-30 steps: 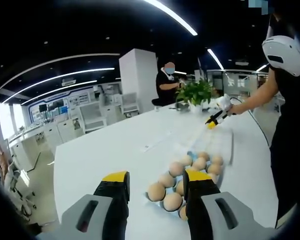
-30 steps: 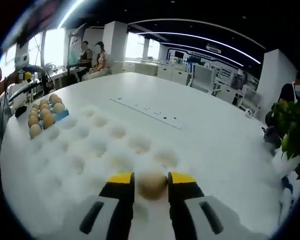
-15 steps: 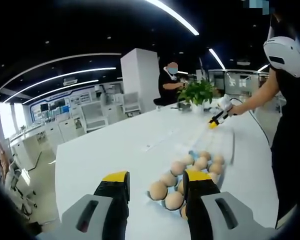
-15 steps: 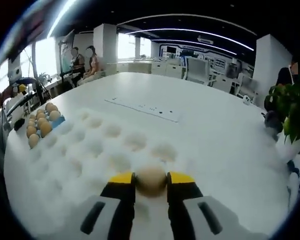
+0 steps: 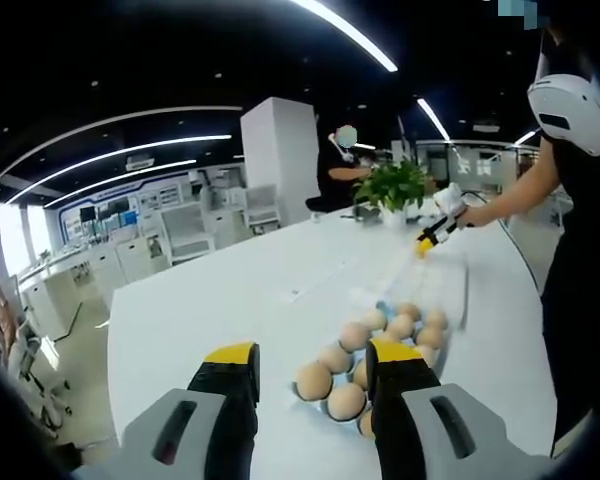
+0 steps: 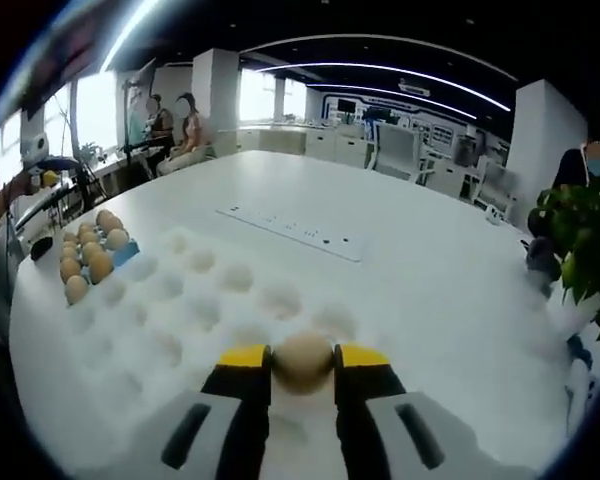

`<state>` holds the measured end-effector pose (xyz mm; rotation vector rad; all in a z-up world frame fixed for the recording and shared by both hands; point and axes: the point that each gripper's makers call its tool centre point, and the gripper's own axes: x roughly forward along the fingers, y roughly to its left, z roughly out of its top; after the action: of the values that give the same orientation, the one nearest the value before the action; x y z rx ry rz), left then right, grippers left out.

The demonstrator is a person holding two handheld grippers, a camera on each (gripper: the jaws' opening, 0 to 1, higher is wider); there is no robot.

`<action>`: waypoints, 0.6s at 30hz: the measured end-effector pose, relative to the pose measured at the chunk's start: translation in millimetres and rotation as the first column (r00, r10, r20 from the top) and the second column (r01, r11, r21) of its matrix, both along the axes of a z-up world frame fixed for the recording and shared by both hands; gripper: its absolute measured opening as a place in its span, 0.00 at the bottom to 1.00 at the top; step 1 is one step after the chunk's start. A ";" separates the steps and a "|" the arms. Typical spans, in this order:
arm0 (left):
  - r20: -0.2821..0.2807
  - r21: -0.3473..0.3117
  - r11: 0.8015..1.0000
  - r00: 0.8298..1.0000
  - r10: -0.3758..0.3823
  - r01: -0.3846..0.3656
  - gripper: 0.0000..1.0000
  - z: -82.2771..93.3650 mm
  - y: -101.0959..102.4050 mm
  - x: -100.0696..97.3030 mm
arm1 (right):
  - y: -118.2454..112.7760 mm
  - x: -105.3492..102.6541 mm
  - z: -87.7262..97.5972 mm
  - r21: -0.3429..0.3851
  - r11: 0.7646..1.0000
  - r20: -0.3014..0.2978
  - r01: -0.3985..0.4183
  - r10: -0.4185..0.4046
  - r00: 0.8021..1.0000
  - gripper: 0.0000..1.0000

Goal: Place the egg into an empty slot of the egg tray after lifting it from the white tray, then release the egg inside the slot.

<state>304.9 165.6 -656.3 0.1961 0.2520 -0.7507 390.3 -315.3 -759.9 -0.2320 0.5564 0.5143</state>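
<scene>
A white table (image 6: 410,250) in a strip-lit office: an egg (image 6: 302,361) is clamped by the right gripper (image 6: 302,365) above the white tray (image 6: 170,310); the left gripper (image 5: 310,362) is held agape, the egg tray (image 5: 380,350) partly hidden.

matt egg (image 6: 302,361); smooth white tray (image 6: 170,300), glossy table (image 6: 430,280).

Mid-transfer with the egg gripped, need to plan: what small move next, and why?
Probably carry the right gripper toward the egg tray. Its fingers already clamp the egg above the white tray, and the egg tray sits away across the table.
</scene>
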 end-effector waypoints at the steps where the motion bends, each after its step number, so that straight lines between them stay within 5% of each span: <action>1: 0.000 -0.001 1.000 1.000 0.001 -0.001 0.43 -0.5 0.1 0.1 | 1.3 -0.1 0.9 0.000 1.000 0.000 -0.002 0.002 1.000 0.24; 5: -0.002 -0.001 1.000 1.000 -0.005 0.005 0.42 -1.5 -1.7 -0.3 | 7.0 -0.1 6.0 -0.009 1.000 0.011 -0.020 0.020 1.000 0.24; 18: -0.001 0.003 1.000 1.000 0.000 0.000 0.42 0.2 1.5 0.8 | 105.6 -0.8 14.6 0.079 0.970 0.030 -0.231 0.229 0.973 0.24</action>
<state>305.6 167.2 -656.1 0.1982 0.2540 -0.7510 389.5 -209.7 -745.3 -0.2247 0.4897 0.7576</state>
